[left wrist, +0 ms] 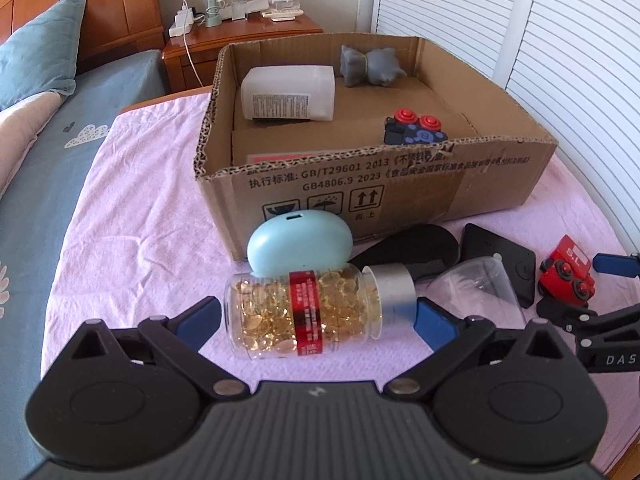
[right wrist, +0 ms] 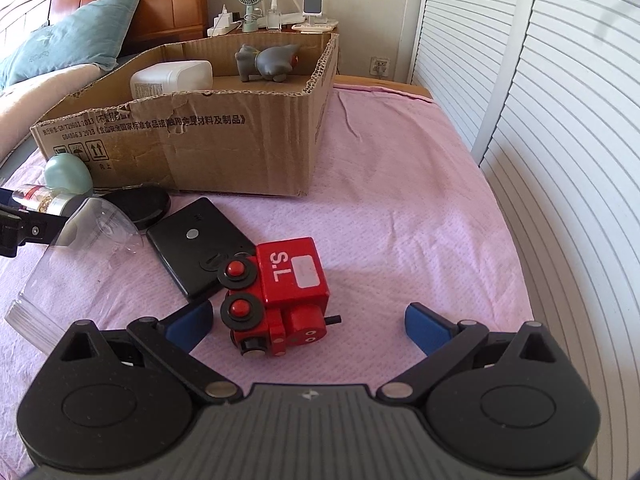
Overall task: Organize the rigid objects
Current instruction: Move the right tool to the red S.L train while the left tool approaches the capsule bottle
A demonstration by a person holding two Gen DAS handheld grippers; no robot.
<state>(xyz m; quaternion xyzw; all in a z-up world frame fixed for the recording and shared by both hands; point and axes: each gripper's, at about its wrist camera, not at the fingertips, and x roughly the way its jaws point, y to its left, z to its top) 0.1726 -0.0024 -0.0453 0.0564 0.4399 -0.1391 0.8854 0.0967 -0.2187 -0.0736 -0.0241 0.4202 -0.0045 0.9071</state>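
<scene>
A clear capsule bottle [left wrist: 304, 314] with a red label and silver cap lies on the pink cloth between the open fingers of my left gripper [left wrist: 318, 318], with no clear contact. A pale blue egg-shaped case [left wrist: 298, 246] rests behind it. My right gripper [right wrist: 310, 326] is open around a red toy train [right wrist: 280, 300] lying on its side; the train also shows in the left wrist view [left wrist: 566, 270]. A cardboard box [left wrist: 400, 188] holds a white bottle [left wrist: 288, 94], a grey figurine [left wrist: 370, 66] and a blue toy with red wheels [left wrist: 416, 130].
A clear plastic cup [right wrist: 80, 256], a flat black device [right wrist: 200, 246] and a black oval lid [right wrist: 138, 206] lie on the pink cloth [right wrist: 400, 200] in front of the box. A slatted white door [right wrist: 560, 160] stands to the right. A nightstand [left wrist: 240, 36] is behind.
</scene>
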